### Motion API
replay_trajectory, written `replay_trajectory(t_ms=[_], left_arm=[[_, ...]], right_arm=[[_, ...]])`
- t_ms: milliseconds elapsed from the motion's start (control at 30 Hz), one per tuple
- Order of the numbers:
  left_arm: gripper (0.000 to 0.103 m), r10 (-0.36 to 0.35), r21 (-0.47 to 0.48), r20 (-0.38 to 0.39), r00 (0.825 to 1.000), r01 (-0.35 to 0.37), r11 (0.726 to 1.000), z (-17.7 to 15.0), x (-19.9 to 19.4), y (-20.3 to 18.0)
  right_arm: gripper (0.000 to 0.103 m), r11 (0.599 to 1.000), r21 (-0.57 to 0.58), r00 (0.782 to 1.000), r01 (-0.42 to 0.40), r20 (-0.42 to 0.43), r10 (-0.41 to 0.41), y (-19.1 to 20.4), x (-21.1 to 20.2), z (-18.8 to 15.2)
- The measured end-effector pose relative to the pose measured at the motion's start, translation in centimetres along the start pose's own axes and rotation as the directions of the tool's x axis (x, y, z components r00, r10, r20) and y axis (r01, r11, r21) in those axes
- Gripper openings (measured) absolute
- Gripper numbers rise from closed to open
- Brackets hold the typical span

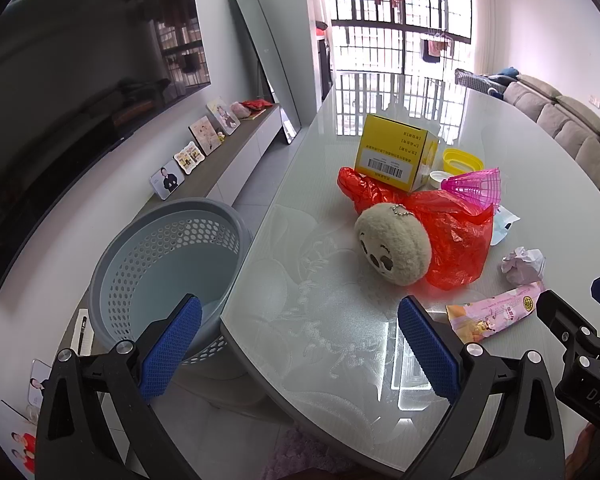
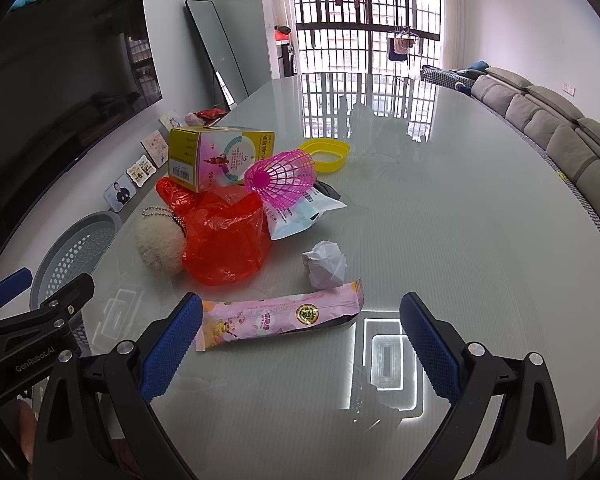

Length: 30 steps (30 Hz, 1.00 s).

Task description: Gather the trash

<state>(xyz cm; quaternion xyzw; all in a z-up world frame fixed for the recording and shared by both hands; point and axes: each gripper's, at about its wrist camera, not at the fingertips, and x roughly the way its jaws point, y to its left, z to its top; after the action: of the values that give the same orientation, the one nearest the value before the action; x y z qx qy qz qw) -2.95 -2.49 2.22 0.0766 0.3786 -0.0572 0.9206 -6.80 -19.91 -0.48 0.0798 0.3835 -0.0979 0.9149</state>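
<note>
A pink snack wrapper (image 2: 280,318) lies flat on the glass table (image 2: 440,200), just ahead of my right gripper (image 2: 300,344), which is open and empty. Behind the wrapper sits a crumpled paper ball (image 2: 326,264). Further left a red plastic bag (image 2: 224,236) is heaped under a yellow box (image 2: 216,158). My left gripper (image 1: 300,346) is open and empty, straddling the table's left edge. The grey perforated basket (image 1: 160,260) stands on the floor beside its left finger. In the left wrist view the wrapper (image 1: 496,312) and paper ball (image 1: 524,264) lie to the right.
A beige plush ball (image 1: 392,244) with a bead chain leans on the red bag (image 1: 440,232). A pink plastic shuttlecock (image 2: 282,180), a yellow lid (image 2: 326,154) and a white-blue packet (image 2: 300,216) lie behind. A sofa (image 2: 560,136) runs along the right, a TV wall along the left.
</note>
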Motion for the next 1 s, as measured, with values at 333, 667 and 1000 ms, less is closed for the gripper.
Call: replay_trajectory(t_ms=[333,667,1000], left_arm=[[0.097,-0.001,0.0,0.001,1.0,0.001,1.0,-0.1,0.0,0.0],[0.097,0.004,-0.002,0.006,1.0,-0.004,1.0,-0.1,-0.1,0.2],[0.097,0.002,-0.003,-0.013,1.0,-0.002,1.0,-0.2,0.7,-0.4]], right_arm=[[0.094,1.0,0.0,1.0,-0.003,-0.001,0.003,0.1,-0.1,0.0],[0.094,1.0,0.002,1.0,-0.007,-0.001,0.007,0.0,-0.2,0.0],[0.094,0.999,0.032,1.0,-0.005,-0.03,0.005,-1.8,0.3,-0.6]])
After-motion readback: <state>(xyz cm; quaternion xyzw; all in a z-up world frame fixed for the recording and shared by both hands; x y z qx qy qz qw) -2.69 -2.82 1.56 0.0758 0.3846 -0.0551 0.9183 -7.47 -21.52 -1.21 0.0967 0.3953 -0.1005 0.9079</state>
